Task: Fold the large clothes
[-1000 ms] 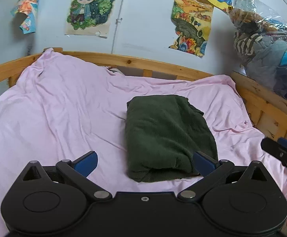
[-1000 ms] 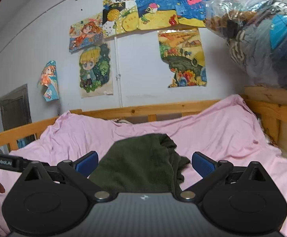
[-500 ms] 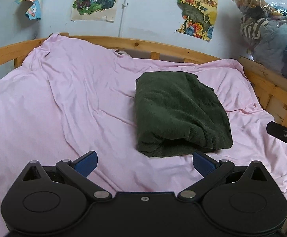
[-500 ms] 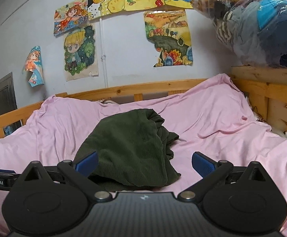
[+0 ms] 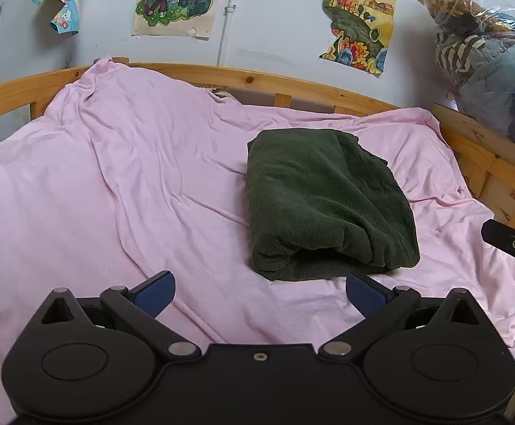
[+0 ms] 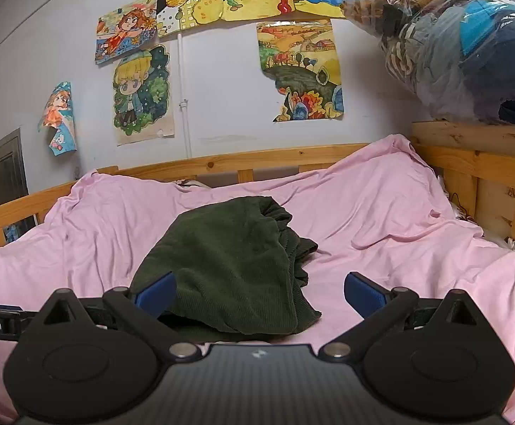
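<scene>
Item: one dark green corduroy garment (image 5: pixel 324 202), folded into a thick rectangular bundle, lying on the pink sheet (image 5: pixel 115 184) right of the bed's middle, rolled fold toward the near edge, looser layered edges on its far right side. Setting: wooden bed frame (image 5: pixel 292 86) round the far and right sides; drawings (image 6: pixel 299 71) taped to the wall; a clear bag of clothes (image 6: pixel 469 42) on the right-hand rail. Left gripper (image 5: pixel 259 294): jaws spread wide, empty, hanging just short of the bundle's near edge. Right gripper (image 6: pixel 259 292): jaws likewise spread, empty, its left finger (image 6: pixel 156 292) over the bundle's near corner, though contact cannot be judged. Condition: fold looks essentially complete, with both tools clear of the cloth. Handling note: if a final tidy is wanted, the ragged right-hand layers should be tucked or pressed flat without dragging the bundle, since thick corduroy tends to spring open; otherwise lift both grippers straight away to avoid snagging the top layer.
</scene>
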A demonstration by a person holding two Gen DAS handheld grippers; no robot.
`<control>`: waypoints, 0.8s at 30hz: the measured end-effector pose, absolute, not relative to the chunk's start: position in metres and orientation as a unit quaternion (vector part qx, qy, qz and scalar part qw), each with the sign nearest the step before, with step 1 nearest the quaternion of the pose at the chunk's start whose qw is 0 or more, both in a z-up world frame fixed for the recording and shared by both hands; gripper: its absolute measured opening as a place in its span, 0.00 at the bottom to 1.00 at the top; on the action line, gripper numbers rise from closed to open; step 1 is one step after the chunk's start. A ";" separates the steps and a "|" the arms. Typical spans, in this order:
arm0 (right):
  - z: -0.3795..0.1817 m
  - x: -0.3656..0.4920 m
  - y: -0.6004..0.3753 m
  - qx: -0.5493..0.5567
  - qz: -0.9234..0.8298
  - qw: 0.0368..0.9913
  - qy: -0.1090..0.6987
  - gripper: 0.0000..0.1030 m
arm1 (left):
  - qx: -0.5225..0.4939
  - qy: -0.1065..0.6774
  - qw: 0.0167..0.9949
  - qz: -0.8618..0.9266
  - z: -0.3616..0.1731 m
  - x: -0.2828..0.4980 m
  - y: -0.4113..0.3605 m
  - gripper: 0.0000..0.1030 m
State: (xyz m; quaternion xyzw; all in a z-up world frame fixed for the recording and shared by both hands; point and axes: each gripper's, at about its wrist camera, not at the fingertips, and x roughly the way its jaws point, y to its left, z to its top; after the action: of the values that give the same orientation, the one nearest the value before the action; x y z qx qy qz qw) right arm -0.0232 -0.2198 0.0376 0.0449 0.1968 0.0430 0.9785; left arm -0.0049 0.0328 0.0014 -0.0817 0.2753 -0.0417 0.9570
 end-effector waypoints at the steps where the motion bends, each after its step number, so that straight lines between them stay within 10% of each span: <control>1: 0.038 -0.023 -0.220 0.045 0.043 0.978 0.197 1.00 | -0.081 0.276 0.957 -0.042 0.002 -0.005 0.033 0.99; 24: 0.037 -0.023 -0.221 0.045 0.042 0.978 0.197 1.00 | -0.077 0.273 0.958 -0.043 0.004 -0.006 0.031 0.99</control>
State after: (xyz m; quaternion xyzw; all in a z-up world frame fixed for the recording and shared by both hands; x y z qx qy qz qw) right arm -0.0228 -0.2215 0.0368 0.0446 0.1974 0.0423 0.9784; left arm -0.0057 0.0315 0.0039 -0.0771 0.2733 -0.0427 0.9579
